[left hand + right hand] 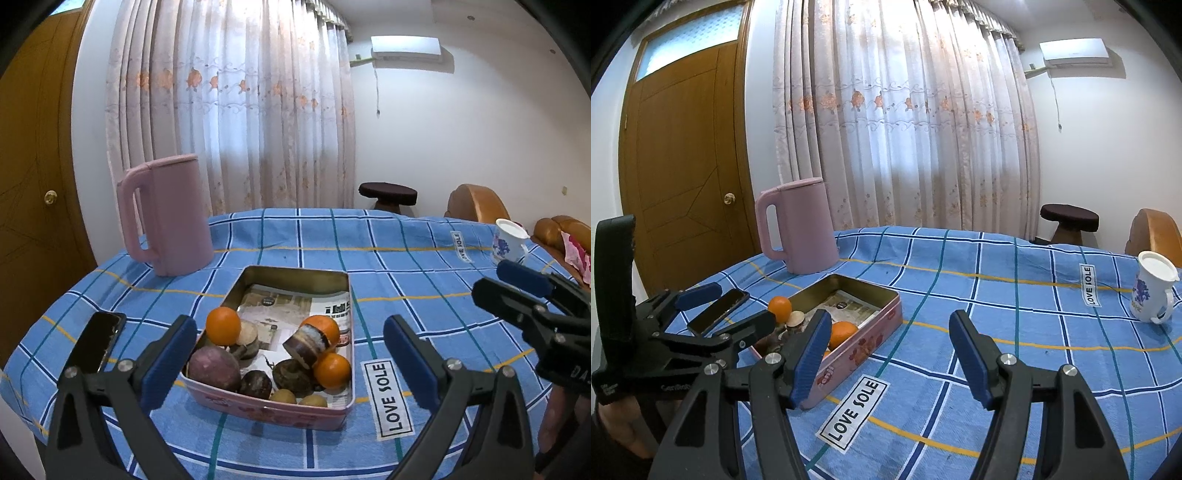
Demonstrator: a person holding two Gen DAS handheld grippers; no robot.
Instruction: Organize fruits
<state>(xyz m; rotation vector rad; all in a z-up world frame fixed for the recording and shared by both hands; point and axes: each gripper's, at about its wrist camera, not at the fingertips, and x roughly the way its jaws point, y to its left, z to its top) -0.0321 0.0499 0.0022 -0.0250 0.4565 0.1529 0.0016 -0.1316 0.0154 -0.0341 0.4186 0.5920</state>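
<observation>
Orange mandarins [222,325] at the tin's [258,404] ten o'clock look light, soft-skinned; grip the sides gently. Both grippers [290,363] [888,354] gape empty.

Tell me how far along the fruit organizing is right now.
Looks done: the fruit sits inside the tin box, including three oranges and dark purple pieces; none lies on the tablecloth. In hand: nothing; the left gripper and right gripper are both open and empty. Left: perhaps tidying the heap crowding the near end.
</observation>
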